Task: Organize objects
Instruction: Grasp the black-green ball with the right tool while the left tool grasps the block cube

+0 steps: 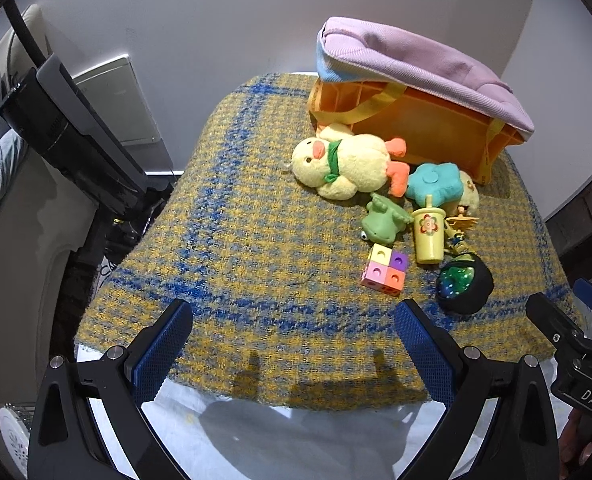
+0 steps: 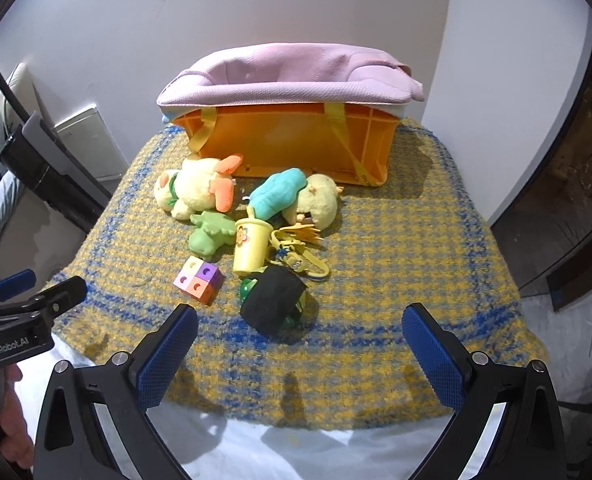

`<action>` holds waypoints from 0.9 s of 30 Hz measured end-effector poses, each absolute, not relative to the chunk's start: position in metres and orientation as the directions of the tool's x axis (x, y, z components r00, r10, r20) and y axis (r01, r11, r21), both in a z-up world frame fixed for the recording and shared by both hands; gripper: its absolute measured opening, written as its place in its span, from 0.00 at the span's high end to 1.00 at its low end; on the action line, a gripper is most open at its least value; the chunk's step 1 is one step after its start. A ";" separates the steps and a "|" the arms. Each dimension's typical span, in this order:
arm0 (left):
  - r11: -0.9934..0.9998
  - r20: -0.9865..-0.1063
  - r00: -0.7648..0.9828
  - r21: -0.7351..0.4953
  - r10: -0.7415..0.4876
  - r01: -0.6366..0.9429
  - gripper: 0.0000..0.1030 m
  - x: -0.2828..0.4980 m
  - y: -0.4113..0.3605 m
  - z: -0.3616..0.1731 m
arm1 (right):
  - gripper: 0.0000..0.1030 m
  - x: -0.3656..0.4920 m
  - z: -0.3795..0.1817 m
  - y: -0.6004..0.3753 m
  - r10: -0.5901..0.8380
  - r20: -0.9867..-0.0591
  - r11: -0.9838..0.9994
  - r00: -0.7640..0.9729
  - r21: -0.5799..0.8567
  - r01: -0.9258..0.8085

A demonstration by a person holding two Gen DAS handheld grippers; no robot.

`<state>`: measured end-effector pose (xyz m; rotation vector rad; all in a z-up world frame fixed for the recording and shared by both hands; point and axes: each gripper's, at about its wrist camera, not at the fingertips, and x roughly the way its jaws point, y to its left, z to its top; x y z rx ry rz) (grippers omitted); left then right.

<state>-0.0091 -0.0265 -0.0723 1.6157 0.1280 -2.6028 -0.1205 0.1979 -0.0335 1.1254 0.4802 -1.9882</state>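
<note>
A pile of toys lies on a yellow and blue checked cloth [image 1: 224, 220] [image 2: 395, 248]: a yellow plush duck [image 1: 343, 166] [image 2: 196, 190], a teal plush flower [image 1: 433, 182] [image 2: 280, 192], a green frog toy [image 1: 383, 218] [image 2: 210, 234], a yellow toy cup [image 1: 427, 236] [image 2: 250, 246], a pastel block cube [image 1: 384, 269] [image 2: 198, 279] and a black and green ball [image 1: 461, 282] [image 2: 274, 304]. An orange crate [image 1: 415, 120] [image 2: 296, 140] with a pink cushion [image 1: 423, 60] [image 2: 288, 74] on top stands behind them. My left gripper [image 1: 294, 322] and right gripper [image 2: 299, 326] are open and empty, near the cloth's front edge.
A second yellow plush [image 2: 319, 200] and a yellow keychain [image 2: 296, 252] lie by the cup. A black stand [image 1: 72, 140] and a white wall panel [image 1: 116, 100] are at the left. A dark door frame [image 2: 567, 200] is at the right. White sheet [image 2: 296, 448] shows below the cloth.
</note>
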 end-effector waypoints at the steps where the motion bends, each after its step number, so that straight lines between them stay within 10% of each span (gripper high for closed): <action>1: -0.994 -0.898 -0.440 -0.027 -0.022 0.106 0.00 -0.009 -0.027 -0.075 | 0.01 -0.120 -0.037 0.196 -0.447 -0.843 -0.617 -0.298 0.050 0.785; 16: -0.993 -0.905 -0.421 0.009 -0.057 0.116 0.00 -0.024 -0.025 -0.111 | 0.01 -0.126 -0.082 0.162 -0.418 -0.872 -0.606 -0.254 0.059 0.794; 27: -0.991 -0.919 -0.388 0.014 -0.065 0.131 0.00 -0.033 -0.024 -0.127 | 0.26 -0.135 -0.111 0.139 -0.364 -0.904 -0.610 -0.224 0.050 0.791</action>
